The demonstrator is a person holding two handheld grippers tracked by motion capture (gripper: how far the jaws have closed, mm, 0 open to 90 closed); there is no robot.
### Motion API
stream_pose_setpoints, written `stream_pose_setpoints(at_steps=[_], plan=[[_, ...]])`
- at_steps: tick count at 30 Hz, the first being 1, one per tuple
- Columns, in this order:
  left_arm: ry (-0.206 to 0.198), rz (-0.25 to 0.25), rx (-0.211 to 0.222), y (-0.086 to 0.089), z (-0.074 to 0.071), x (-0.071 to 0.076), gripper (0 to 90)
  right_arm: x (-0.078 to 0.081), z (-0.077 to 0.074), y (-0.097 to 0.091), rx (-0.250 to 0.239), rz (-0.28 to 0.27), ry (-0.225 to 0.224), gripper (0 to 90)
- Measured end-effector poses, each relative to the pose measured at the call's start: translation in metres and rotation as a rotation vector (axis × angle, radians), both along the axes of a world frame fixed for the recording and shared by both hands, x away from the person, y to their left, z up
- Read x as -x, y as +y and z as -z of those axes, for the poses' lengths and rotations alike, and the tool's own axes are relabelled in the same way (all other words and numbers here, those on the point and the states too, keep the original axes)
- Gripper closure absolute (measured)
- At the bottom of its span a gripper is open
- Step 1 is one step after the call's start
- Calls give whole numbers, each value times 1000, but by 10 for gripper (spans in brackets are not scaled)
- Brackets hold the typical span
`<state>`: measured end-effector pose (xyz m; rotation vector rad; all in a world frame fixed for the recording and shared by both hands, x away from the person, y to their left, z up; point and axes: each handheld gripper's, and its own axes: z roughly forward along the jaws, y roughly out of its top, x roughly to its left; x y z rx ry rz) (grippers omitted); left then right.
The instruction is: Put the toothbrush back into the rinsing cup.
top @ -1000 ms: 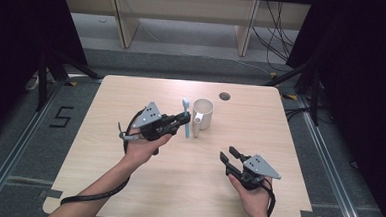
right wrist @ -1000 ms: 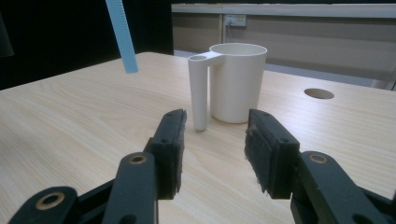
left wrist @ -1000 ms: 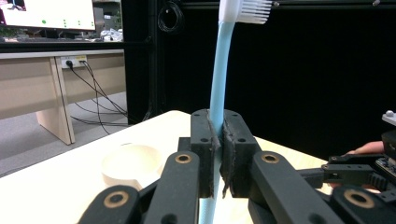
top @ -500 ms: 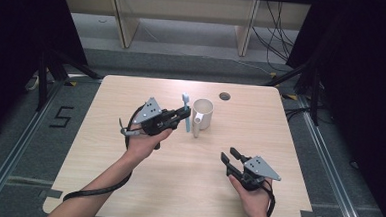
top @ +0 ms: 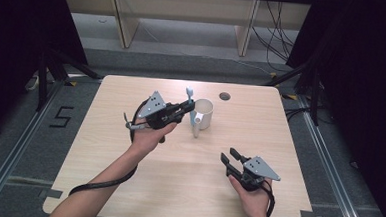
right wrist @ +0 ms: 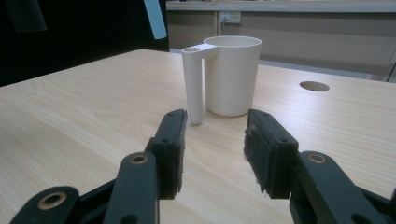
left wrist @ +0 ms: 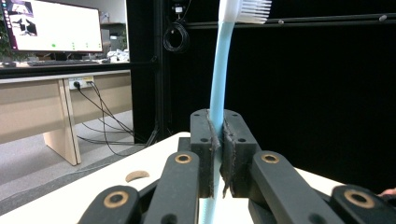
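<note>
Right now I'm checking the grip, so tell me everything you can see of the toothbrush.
The toothbrush has a slim light-blue handle that looks like plastic and a white bristled head at its top end. It stands upright, lifted off the table, clamped mid-handle between the left gripper fingers, just beside the cream cup. Nothing else touches it.

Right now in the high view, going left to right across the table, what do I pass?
Left tool gripping the blue toothbrush → white cup → round hole in the table → right tool, open.
</note>
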<state>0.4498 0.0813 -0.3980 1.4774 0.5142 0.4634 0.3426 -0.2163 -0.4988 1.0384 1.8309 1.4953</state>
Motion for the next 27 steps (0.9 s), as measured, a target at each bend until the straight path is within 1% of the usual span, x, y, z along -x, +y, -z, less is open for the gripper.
stream_pose_setpoints(at_steps=[1,2,4,5,7,8,9,10,11,15,16,19,20,21,22,23,24,25,26,27], plan=[[1,-2,3,-1,0,-1,835,-1,0,-1,9,2,-16,584],[2,-4,6,-1,1,-2,835,-1,1,-1,6,1,-25,584],[5,-8,7,-2,2,-4,835,-1,0,-1,12,4,-11,584],[5,-12,12,-2,3,-6,835,0,0,0,7,2,-3,584],[3,-13,15,-3,3,-8,835,0,1,1,4,2,0,584],[1,-13,15,-4,3,-9,835,0,1,2,-9,-2,11,584],[2,-11,17,-5,3,-9,835,0,1,1,-1,0,7,583],[-1,-11,16,-6,3,-10,835,-1,1,2,5,7,-17,584],[-1,-10,15,-7,3,-11,835,-1,1,2,5,6,-11,584],[-1,-17,7,-9,4,-15,834,-1,1,2,5,6,-11,584],[3,-19,11,-9,5,-15,834,-1,1,1,8,5,-15,584],[5,-21,14,-9,6,-17,834,-1,1,1,5,-6,-5,584],[7,-21,11,-10,7,-18,834,-1,1,1,12,3,-7,584],[7,-20,13,-10,7,-19,835,-2,2,1,9,-1,-25,584],[7,-23,11,-11,7,-19,834,-3,2,1,5,-4,-27,584],[5,-24,10,-11,8,-20,834,-2,2,3,-16,-12,-2,584],[7,-22,13,-12,8,-20,834,-2,2,3,-16,-14,-3,584],[7,-23,12,-13,8,-21,834,-2,2,2,3,-6,-17,584],[5,-23,6,-13,8,-22,834,-2,2,1,10,-4,-25,584],[4,-24,6,-14,8,-22,834,-2,2,2,5,-2,-20,584]])
